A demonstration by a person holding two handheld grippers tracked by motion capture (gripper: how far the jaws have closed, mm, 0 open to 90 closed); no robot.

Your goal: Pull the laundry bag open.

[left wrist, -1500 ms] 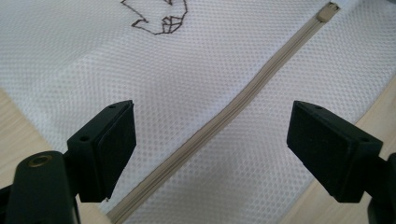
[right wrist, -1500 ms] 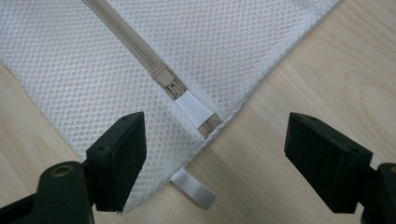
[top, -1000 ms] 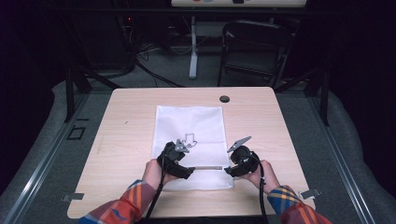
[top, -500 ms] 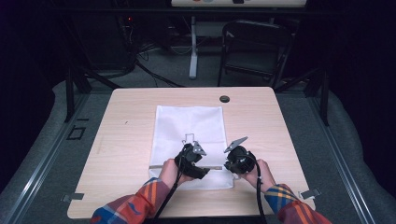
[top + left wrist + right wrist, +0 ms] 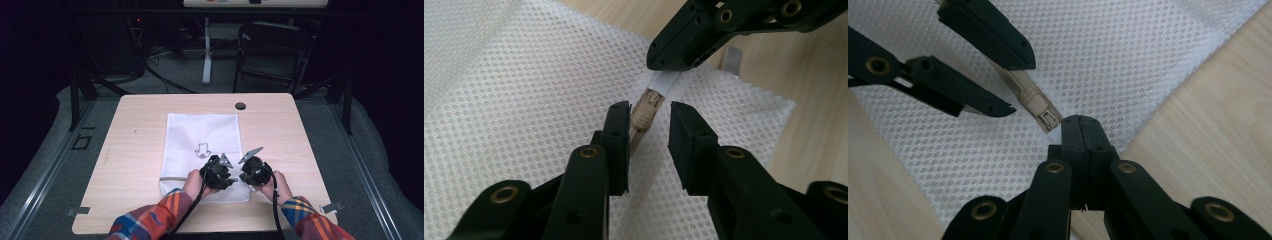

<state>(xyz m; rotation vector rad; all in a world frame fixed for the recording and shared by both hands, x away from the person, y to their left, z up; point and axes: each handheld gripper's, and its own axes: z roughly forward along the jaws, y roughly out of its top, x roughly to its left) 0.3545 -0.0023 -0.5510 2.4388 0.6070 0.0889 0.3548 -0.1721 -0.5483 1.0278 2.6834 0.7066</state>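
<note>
A white mesh bag [image 5: 200, 132] with a printed arrow lies flat on the wooden table [image 5: 140, 125]. Along its near end runs a beige zipper whose pull [image 5: 644, 114] [image 5: 1040, 107] sits close to the corner. My left gripper [image 5: 217, 172] [image 5: 650, 107] has the pull between its jaws. They have just been closing, and a gap still shows beside the pull. My right gripper [image 5: 252, 170] [image 5: 1080, 122] is shut on the white tab [image 5: 664, 82] at the zipper's end. Both grippers are side by side, almost touching.
A small black round cap [image 5: 240, 106] sits near the table's far edge. Behind the table stand a dark chair [image 5: 272, 55] and cables on the floor. Bare wood lies left and right of the bag.
My left gripper has moved right along the bag's near end until it is next to the right one, and its jaws have narrowed. The right gripper has stayed in place.
</note>
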